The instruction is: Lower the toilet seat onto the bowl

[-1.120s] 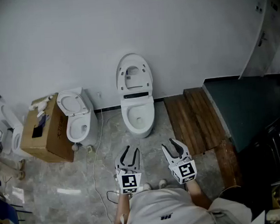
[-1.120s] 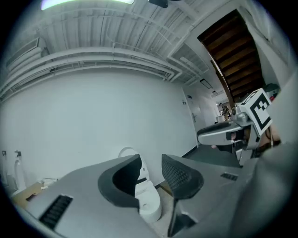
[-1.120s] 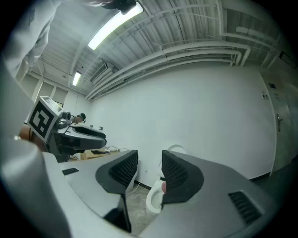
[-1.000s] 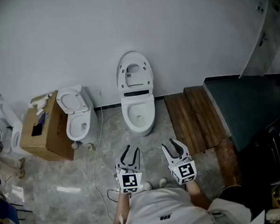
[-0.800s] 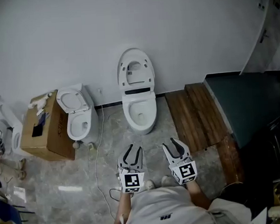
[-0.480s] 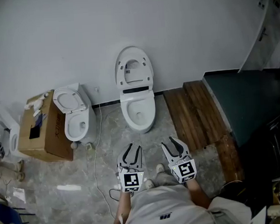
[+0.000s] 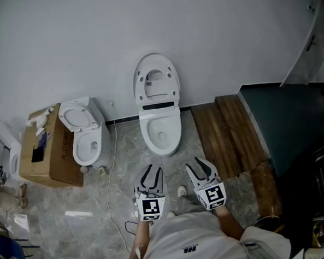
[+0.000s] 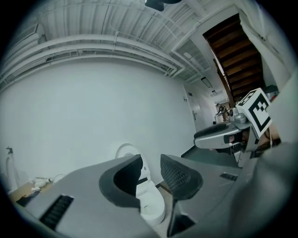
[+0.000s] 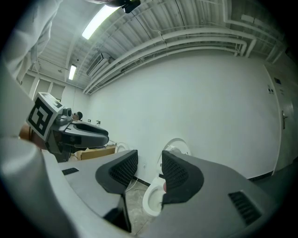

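Against the wall at the left sit a cardboard box [image 7: 43, 152] and a small toilet [image 7: 87, 144]; at the middle the toilet seat [image 7: 156, 84] stands raised above its bowl [image 7: 161, 134], with wooden planks [image 7: 228, 136] to the right. Well short of the bowl, the left gripper [image 7: 152, 169] has just been closing, its jaws narrowly apart with nothing between them. Beside it, the right gripper [image 7: 196, 163] is closed and empty.
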A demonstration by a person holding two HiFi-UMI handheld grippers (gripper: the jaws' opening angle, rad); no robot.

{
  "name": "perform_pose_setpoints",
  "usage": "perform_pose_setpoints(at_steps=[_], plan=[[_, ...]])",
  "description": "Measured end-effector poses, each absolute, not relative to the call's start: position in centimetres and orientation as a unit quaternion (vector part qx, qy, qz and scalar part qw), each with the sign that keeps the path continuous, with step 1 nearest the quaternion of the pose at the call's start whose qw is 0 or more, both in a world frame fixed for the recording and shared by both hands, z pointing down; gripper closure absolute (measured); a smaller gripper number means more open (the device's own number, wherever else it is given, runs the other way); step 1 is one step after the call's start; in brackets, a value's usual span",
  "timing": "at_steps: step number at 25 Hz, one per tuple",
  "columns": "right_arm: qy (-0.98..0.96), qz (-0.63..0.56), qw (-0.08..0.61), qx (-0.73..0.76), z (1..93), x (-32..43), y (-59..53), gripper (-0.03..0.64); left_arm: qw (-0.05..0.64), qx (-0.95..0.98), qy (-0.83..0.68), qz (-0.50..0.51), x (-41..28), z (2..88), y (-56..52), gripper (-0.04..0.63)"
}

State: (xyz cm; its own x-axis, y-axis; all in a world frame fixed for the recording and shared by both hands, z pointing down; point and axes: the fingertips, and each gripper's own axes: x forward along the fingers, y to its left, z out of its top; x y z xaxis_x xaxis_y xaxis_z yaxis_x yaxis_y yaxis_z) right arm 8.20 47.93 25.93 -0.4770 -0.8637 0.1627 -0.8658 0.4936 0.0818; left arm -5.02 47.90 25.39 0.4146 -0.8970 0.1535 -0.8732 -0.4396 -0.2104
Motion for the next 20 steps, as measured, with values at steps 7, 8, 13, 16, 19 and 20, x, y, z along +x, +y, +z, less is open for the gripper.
perform_pose_setpoints(at_steps=[7,8,13,16,19,20], plan=[[-0.863,0.008,0.102,0.494,26.6,9.4,41.3,0.451,0.039,-0.831,0.539,-0.129,-4.3,26.1,41.5,0.46],[-0.864,0.006,0.102,0.493,26.5,9.7,40.3,0.451,0.04,-0.83,0.541,-0.128,-4.0,26.0,40.6,0.462],[-0.867,0.012,0.109,0.485,27.1,10.9,36.7,0.451,0.036,-0.824,0.55,-0.13,-2.9,26.1,37.1,0.471],[-0.871,0.012,0.114,0.478,27.3,11.7,34.5,0.451,0.037,-0.821,0.555,-0.13,-2.2,25.8,35.0,0.474],[-0.873,0.006,0.109,0.475,26.7,12.6,31.9,0.451,0.042,-0.817,0.561,-0.129,-1.3,25.6,32.6,0.476],[-0.874,0.005,0.107,0.474,26.6,12.9,31.1,0.451,0.042,-0.815,0.563,-0.13,-1.0,25.6,32.0,0.476]])
